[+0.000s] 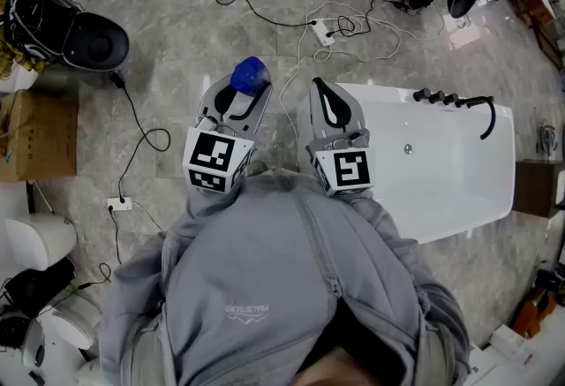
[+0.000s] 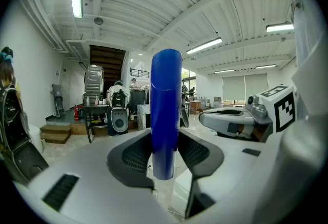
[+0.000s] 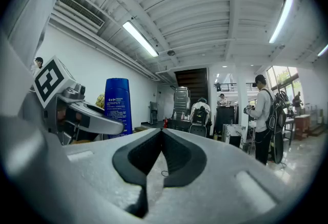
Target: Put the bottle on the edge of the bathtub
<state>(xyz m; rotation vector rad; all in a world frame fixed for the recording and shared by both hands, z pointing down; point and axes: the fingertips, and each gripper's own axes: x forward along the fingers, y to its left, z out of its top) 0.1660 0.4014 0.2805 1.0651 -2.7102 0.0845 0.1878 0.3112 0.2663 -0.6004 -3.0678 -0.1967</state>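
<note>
We are at the carrying step. Our left gripper point(image 1: 239, 103) is clamped on the blue bottle point(image 1: 250, 75), and in the left gripper view the two dark pads press on its lower part from both sides while it stands upright between them. In the head view the bottle is in the upper middle of the frame, above the floor, just left of the white bathtub point(image 1: 450, 165), which fills the middle right. It is not yet over the tub. Our right gripper point(image 1: 323, 94) is near the tub's left end; its jaws are together with nothing between them.

We judge that the next move must bring the bottle to the right, over the flat rim, lower it upright until the base rests there, and only then open the jaws.
</note>
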